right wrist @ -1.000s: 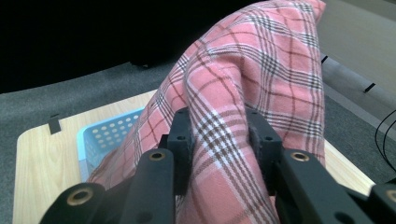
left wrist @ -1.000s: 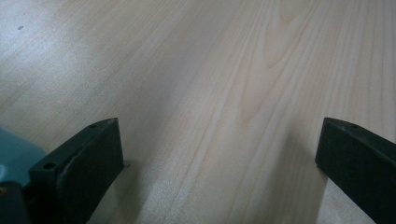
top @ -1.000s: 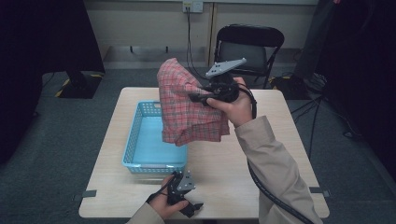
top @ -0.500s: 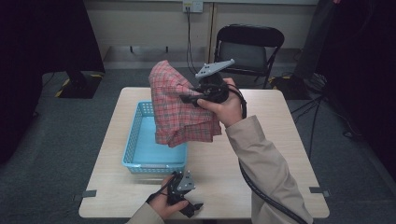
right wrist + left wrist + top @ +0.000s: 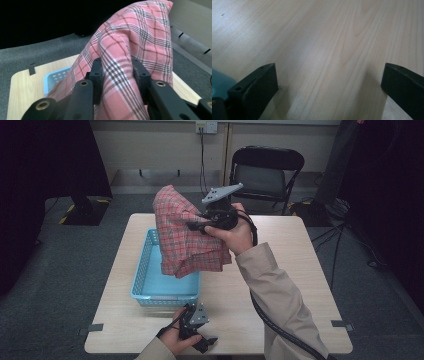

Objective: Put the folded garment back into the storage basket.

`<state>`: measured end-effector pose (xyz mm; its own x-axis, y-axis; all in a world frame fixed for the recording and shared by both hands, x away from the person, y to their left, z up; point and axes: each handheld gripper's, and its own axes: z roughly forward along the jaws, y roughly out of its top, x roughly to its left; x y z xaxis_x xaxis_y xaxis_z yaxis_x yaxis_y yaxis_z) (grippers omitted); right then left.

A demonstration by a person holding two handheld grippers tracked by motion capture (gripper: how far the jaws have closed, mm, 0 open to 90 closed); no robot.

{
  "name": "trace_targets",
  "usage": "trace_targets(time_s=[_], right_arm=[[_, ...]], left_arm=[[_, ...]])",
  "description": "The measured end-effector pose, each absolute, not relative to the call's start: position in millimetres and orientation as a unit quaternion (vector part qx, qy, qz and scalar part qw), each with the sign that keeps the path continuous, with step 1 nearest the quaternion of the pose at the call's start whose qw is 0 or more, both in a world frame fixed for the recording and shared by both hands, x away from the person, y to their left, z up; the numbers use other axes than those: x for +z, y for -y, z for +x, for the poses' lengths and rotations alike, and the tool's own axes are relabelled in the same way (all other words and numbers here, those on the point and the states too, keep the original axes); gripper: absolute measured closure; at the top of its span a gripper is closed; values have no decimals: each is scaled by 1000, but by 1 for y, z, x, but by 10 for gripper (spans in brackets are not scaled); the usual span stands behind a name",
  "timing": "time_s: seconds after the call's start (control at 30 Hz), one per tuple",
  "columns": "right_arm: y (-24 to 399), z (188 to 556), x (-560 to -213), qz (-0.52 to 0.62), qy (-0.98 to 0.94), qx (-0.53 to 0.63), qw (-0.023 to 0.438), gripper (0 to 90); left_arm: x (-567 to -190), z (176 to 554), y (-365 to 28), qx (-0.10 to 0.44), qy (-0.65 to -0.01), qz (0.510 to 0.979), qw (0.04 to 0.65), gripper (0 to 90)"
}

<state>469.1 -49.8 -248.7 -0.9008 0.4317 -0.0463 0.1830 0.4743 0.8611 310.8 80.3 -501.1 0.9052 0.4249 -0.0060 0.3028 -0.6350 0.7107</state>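
Observation:
A pink plaid cloth (image 5: 185,232) hangs in the air above the blue basket (image 5: 145,285), its lower edge over the basket's right side. My right gripper (image 5: 197,226) is shut on the cloth near its top; in the right gripper view the two jaws pinch a fold of the plaid cloth (image 5: 125,50) between them. My left gripper (image 5: 200,340) rests low at the table's near edge. Its jaws stand wide apart over bare wood in the left gripper view, left gripper (image 5: 329,82) holding nothing.
The wooden table (image 5: 300,285) has free surface to the right of the basket. A black folding chair (image 5: 267,172) stands behind the table's far edge. Dark curtains flank both sides of the room.
My right gripper has carried the cloth leftward and slightly down, over the basket. The left gripper has stayed where it was.

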Motion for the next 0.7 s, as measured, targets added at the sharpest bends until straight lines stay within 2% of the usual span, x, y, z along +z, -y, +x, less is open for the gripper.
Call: trace_targets(time_s=[0.7], right_arm=[[27, 474, -251, 176, -850, 480, 125, 676]], left_arm=[[-501, 310, -80, 81, -204, 900, 378, 0]])
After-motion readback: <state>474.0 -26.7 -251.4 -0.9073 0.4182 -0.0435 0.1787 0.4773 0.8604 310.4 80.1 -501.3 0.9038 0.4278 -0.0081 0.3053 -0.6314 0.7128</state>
